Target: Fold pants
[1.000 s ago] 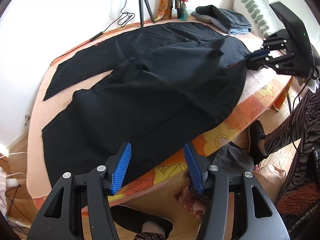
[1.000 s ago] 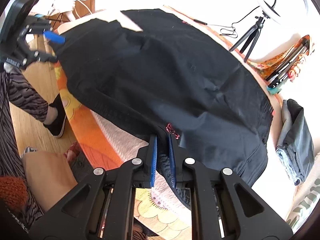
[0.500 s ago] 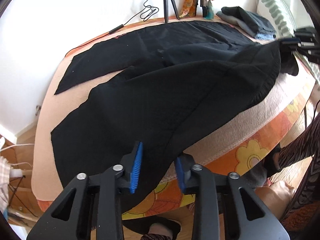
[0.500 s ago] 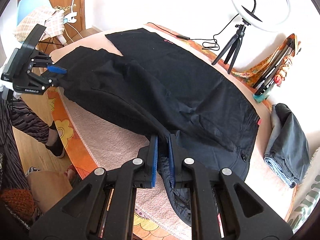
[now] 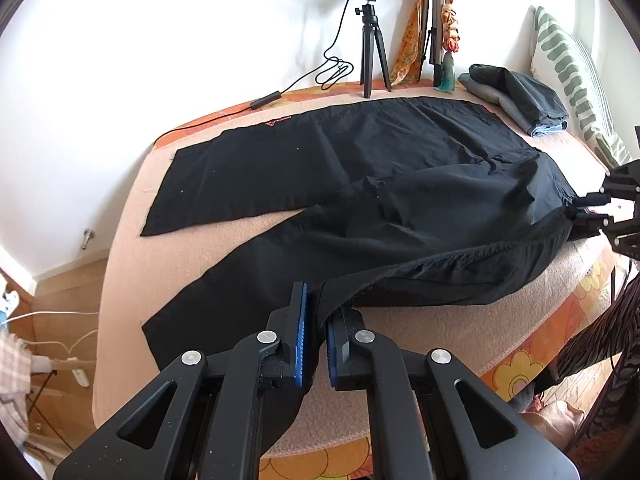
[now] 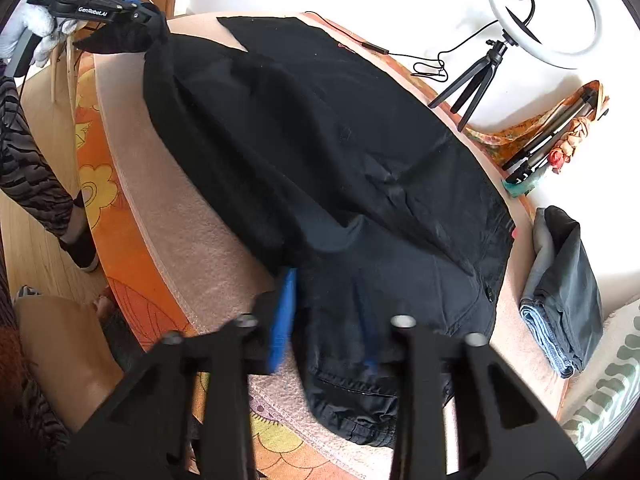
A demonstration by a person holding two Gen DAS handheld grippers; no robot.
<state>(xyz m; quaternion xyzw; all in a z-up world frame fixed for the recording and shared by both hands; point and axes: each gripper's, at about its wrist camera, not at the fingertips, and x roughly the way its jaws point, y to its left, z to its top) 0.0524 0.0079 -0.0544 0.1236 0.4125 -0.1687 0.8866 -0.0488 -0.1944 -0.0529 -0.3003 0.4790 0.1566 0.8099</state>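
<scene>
Black pants (image 5: 360,168) lie spread on a pink-blanketed bed (image 5: 420,328), waist to the right, far leg flat. My left gripper (image 5: 316,320) is shut on the near leg's edge and holds it lifted above the blanket. It also shows in the right wrist view (image 6: 156,20), gripping a black fold. In the left wrist view my right gripper (image 5: 580,212) sits at the waist edge, the cloth against its fingers. In the right wrist view my right gripper (image 6: 328,312) has its jaws spread apart over the pants' waist (image 6: 360,360); this view is motion-blurred.
A ring light on a tripod (image 5: 372,40) and its cable stand at the far edge. Folded dark and blue clothes (image 5: 520,96) and a striped pillow (image 5: 572,76) lie at the right. My legs and the wooden floor (image 6: 36,208) are beside the bed.
My left gripper closed on the near leg's edge and lifted it toward the far leg. My right gripper's jaws went from shut on the waist to spread apart.
</scene>
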